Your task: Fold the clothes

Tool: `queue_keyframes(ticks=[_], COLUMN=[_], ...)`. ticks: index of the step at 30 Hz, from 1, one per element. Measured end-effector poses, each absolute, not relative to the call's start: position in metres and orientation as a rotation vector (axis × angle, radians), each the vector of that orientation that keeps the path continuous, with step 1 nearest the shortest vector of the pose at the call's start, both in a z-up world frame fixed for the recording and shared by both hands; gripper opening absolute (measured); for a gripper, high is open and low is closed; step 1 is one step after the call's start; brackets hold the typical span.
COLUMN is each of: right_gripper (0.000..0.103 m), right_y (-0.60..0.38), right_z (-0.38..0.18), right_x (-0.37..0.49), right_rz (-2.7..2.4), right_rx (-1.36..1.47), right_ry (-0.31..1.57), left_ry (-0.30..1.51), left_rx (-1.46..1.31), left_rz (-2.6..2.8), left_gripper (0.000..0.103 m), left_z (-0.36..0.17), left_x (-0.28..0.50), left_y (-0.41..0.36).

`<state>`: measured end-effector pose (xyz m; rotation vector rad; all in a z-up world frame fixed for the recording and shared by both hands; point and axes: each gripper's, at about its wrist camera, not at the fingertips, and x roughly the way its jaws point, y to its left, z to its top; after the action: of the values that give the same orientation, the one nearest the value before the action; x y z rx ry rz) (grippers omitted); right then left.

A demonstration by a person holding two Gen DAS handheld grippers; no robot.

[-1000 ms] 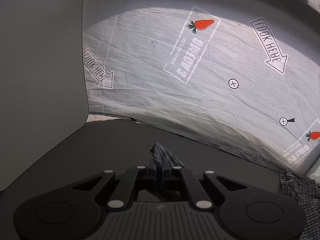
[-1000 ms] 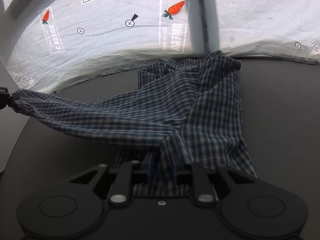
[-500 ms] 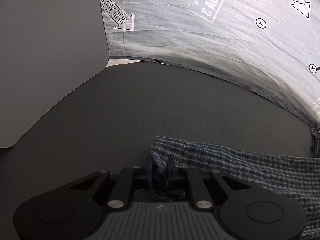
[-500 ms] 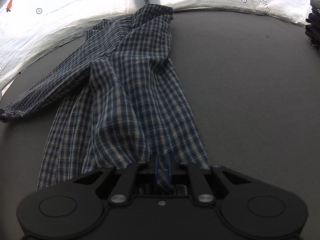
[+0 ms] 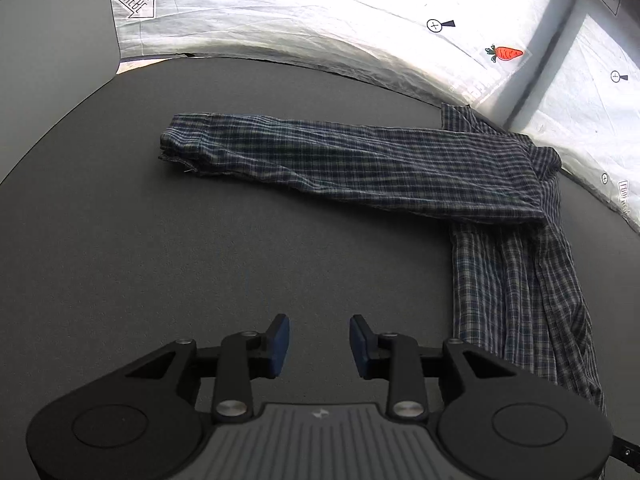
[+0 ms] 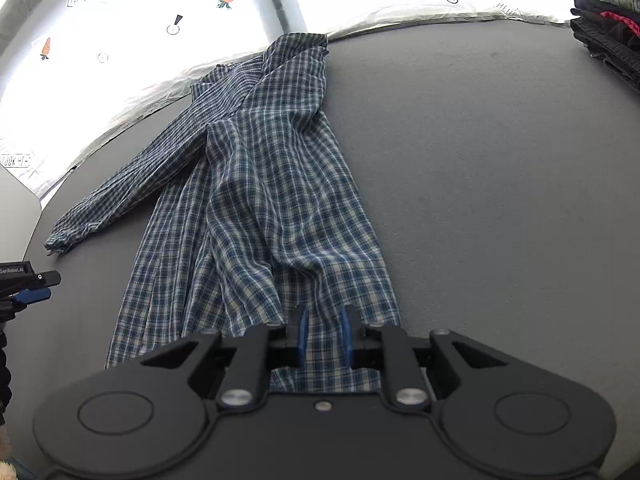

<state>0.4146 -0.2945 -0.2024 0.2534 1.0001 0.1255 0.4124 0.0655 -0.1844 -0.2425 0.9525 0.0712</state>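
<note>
Left gripper (image 5: 319, 338): jaws just opened, standing apart, nothing between them, over bare grey table (image 5: 168, 264). Plaid shirt (image 6: 256, 200): lay rumpled on the table, one sleeve (image 5: 320, 156) stretched out leftward. Right gripper (image 6: 323, 334): jaws just parted slightly, straddling the shirt's hem; pads not visibly pressing. Stacked clothes (image 6: 608, 20): far right.

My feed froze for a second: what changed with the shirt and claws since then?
The left claw has just opened, released the sleeve cuff and backed off; the sleeve now lies flat. The right claw loosened; the hem lies between its jaws. The plaid shirt stays on the grey table.
</note>
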Motion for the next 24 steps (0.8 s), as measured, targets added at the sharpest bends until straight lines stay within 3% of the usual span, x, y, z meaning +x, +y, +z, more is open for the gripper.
queue_keyframes(ticks=[9,14,17,19,21,24], right_gripper=[0.020,0.038,0.038,0.030,0.000,0.000], right_y=[-0.307,-0.316,-0.312,-0.306,-0.299,-0.291], right_z=[-0.203,-0.194,-0.195,-0.198,-0.200,-0.185], right_x=[0.362,0.343,0.339,0.337,0.336,0.329], right_rz=[0.202,0.297,0.354,0.364,0.369,0.439], right_rx=[0.289,0.378,0.376,0.341,0.262,0.215], right_ry=[1.033,0.979,0.988,1.003,1.002,0.913], left_ry=[1.057,1.070,1.072,1.072,1.073,1.078], left_rx=[-0.129,-0.155,-0.145,-0.132,-0.127,-0.128], left_rz=[-0.040,-0.008,0.002,0.005,0.006,0.009], left_gripper=[0.037,0.037,0.038,0.038,0.038,0.038], left_z=[-0.200,-0.201,-0.201,-0.202,-0.203,-0.203], left_x=[0.349,0.329,0.325,0.322,0.319,0.316], left_y=[-0.004,0.000,-0.002,-0.005,-0.006,-0.006])
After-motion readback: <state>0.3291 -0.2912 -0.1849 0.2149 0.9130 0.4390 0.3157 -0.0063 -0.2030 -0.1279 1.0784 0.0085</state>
